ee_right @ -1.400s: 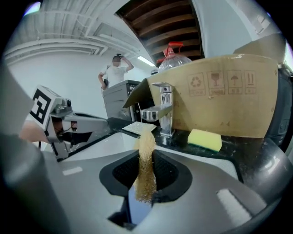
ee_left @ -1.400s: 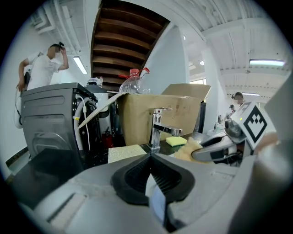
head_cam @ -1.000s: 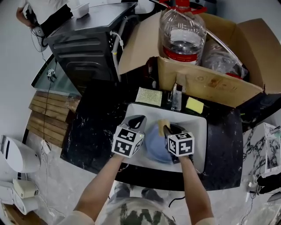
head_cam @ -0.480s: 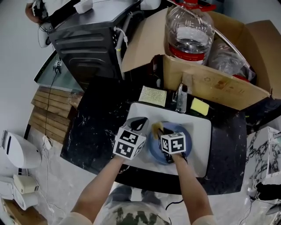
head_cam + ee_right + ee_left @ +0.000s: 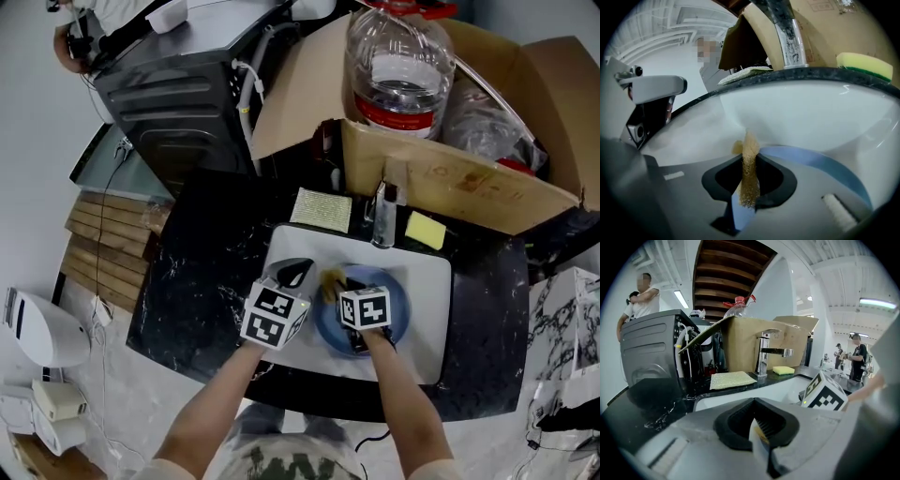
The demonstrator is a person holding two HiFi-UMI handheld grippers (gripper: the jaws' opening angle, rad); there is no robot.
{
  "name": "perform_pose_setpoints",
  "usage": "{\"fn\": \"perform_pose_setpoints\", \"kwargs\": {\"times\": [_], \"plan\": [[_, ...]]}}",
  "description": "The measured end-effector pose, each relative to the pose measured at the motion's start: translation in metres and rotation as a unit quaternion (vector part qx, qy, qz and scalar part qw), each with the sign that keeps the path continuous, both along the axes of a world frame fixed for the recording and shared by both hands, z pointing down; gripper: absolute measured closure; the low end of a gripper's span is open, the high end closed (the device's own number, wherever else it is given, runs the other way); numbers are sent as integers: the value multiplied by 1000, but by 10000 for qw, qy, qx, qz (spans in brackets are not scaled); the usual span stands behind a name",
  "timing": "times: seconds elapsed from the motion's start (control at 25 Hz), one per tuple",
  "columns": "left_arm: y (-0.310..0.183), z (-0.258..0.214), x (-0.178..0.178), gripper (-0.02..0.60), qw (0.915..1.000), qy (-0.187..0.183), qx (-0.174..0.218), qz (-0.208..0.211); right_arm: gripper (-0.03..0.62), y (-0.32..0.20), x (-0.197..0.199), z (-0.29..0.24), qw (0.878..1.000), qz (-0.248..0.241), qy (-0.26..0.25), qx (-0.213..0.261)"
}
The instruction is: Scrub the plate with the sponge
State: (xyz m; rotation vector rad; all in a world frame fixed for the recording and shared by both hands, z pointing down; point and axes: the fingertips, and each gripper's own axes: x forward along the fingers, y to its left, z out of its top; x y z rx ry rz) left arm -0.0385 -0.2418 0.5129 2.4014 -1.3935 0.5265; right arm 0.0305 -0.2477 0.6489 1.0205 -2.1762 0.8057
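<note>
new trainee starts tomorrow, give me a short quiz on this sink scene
1. True or false: the right gripper is shut on the tan sponge.
2. The blue plate lies: A in the sink; B on the counter; C in the box.
3. In the head view, on which side of the tap does the yellow sponge lie?
Key: 1 true; 2 A; 3 right.

Left gripper [image 5: 292, 273] is held forward, jaws seemingly together; right gripper [image 5: 341, 282] is just beside it, jaws clamped on the sponge [image 5: 750, 161].
</note>
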Motion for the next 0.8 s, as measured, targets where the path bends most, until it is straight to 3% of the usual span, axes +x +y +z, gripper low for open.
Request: {"fn": "perform_pose_setpoints", "kwargs": {"times": [0.8], "plan": [[-7, 3, 12, 580, 9998, 14, -32, 208, 523, -24, 68, 8, 9950, 922, 396, -14]]}}
